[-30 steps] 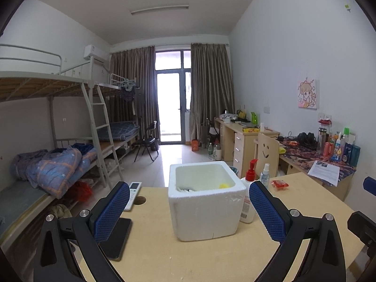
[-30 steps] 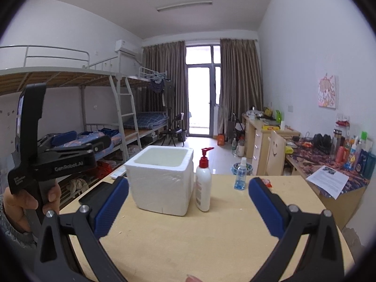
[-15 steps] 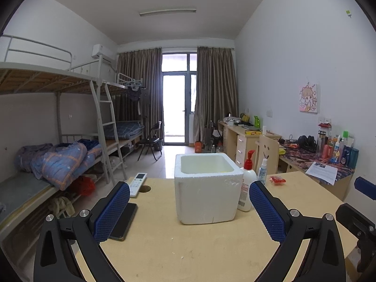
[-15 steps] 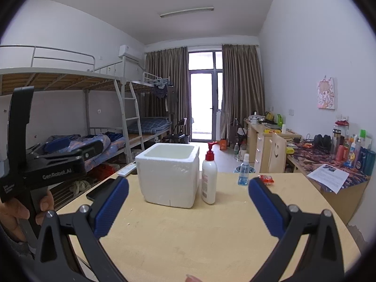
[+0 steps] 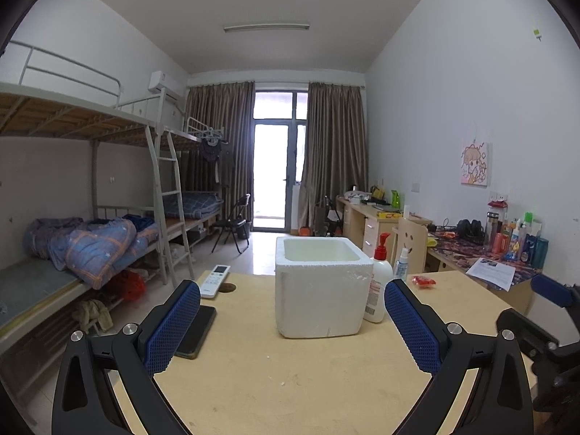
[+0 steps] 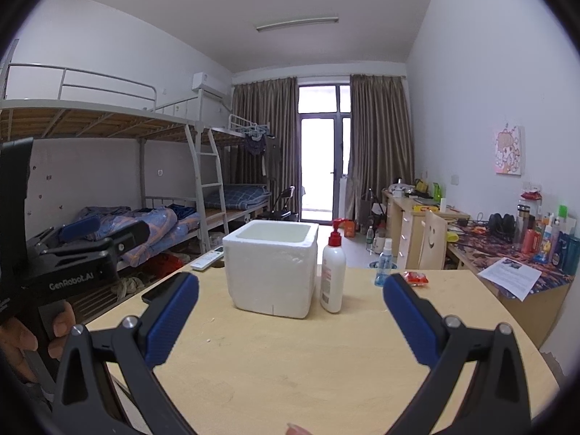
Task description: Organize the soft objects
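Observation:
A white foam box (image 5: pixel 320 286) stands open-topped on the light wooden table (image 5: pixel 290 380); it also shows in the right wrist view (image 6: pixel 272 268). Its inside is hidden from this low angle. My left gripper (image 5: pixel 291 311) is open and empty, low over the table in front of the box. My right gripper (image 6: pixel 290 308) is open and empty, also facing the box from the near side. The left gripper's body (image 6: pixel 79 261) shows at the left of the right wrist view, held by a hand.
A white pump bottle (image 6: pixel 332 272) stands right of the box, with a small spray bottle (image 6: pixel 384 267) and a red packet (image 6: pixel 416 278) farther right. A black phone (image 5: pixel 194 330) and a white remote (image 5: pixel 215 275) lie left. Bunk beds stand left, desks right.
Both grippers have dropped lower and pulled back a little from the box, so its inside no longer shows. Both stay open and empty.

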The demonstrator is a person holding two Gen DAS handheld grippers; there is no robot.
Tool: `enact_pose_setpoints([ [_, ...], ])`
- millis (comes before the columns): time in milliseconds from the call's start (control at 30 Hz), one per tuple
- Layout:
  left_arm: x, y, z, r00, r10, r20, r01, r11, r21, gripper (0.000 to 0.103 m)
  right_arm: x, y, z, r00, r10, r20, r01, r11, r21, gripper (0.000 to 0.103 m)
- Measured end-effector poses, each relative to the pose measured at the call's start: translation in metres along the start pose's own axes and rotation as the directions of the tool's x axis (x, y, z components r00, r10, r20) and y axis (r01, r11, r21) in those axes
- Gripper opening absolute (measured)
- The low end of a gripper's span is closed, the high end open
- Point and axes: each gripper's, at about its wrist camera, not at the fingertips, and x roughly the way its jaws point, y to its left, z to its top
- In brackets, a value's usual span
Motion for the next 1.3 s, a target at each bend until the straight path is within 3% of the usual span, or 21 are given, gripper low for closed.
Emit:
enact_pose_setpoints([
  [833, -0.026, 0.002, -0.035, 1.000, 0.013, 0.008, -0.013, 1.000, 0.014, 0.102, -0.006, 0.011, -0.030, 0.999, 0.040, -0.022, -0.040, 0.999, 0.000, 0.103],
  [1300, -0.035, -0.007, -0.059, 0.999, 0.025, 0.040, -0.026, 1.000, 0.016, 0.102, -0.011, 0.004, -0.049, 1.000, 0.015, -0.024, -0.015, 1.000, 0.020, 0.103],
])
